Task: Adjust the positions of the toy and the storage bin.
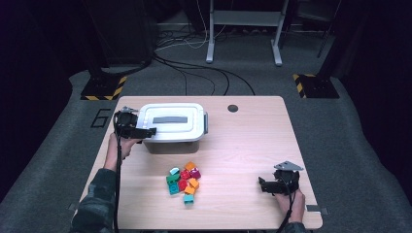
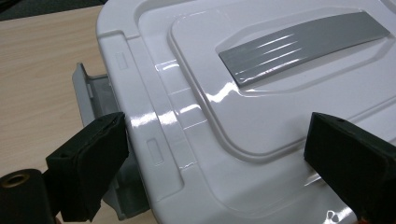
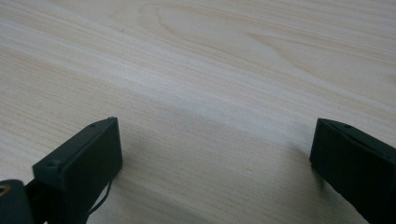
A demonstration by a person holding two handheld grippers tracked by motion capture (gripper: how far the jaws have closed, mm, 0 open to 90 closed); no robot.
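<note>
A white plastic box (image 1: 175, 131) with a grey handle strip (image 1: 170, 119) on its lid stands at the table's back left. My left gripper (image 1: 148, 131) hovers at the box's left end, jaws open. In the left gripper view the left gripper (image 2: 219, 163) straddles the lid's rim (image 2: 154, 116); one jaw is beside the grey side latch (image 2: 91, 93), which hangs outward, the other is over the lid. Neither pad presses on anything. A pile of small coloured bricks (image 1: 184, 182) lies in front of the box. My right gripper (image 1: 262, 184) (image 3: 215, 163) rests open over bare wood at the front right.
The wooden table (image 1: 252, 145) has a round cable hole (image 1: 232, 108) near its back edge. A second grey latch (image 1: 206, 122) sits on the box's right end. Cables and a metal stand (image 1: 243, 29) are on the floor beyond the table.
</note>
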